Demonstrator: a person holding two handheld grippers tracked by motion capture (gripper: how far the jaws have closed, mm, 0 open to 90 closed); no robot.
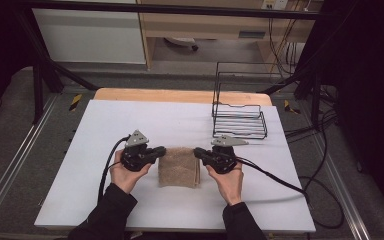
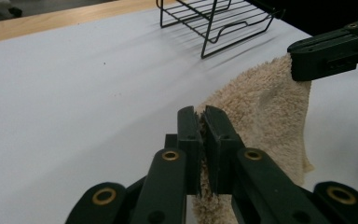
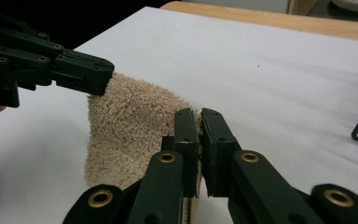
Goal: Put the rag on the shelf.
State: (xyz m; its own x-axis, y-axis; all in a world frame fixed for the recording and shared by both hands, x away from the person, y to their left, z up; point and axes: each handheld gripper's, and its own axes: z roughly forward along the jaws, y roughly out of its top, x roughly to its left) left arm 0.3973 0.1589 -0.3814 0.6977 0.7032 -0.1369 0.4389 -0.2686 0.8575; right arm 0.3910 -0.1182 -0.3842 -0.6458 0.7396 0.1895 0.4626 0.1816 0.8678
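The table [image 1: 105,130] has bare white room from 9 to 12 o'clock of the towel [image 1: 179,167]; a wire rack [image 1: 239,120] stands near at 1 o'clock. The towel, mid-table, looks soft, light and floppy, so its corners seem the best hold. The left gripper [image 1: 161,150] and right gripper [image 1: 197,151] each pinch a far corner.

Both forearms enter at the bottom of the high view in black long sleeves. The left gripper [image 1: 161,150] and the right gripper [image 1: 198,152] are matt black, each topped by a grey three-cornered plate and trailing a black cable. Their flat, blocky jaws hang on link arms with brass-coloured pivot rings and small dark screws.
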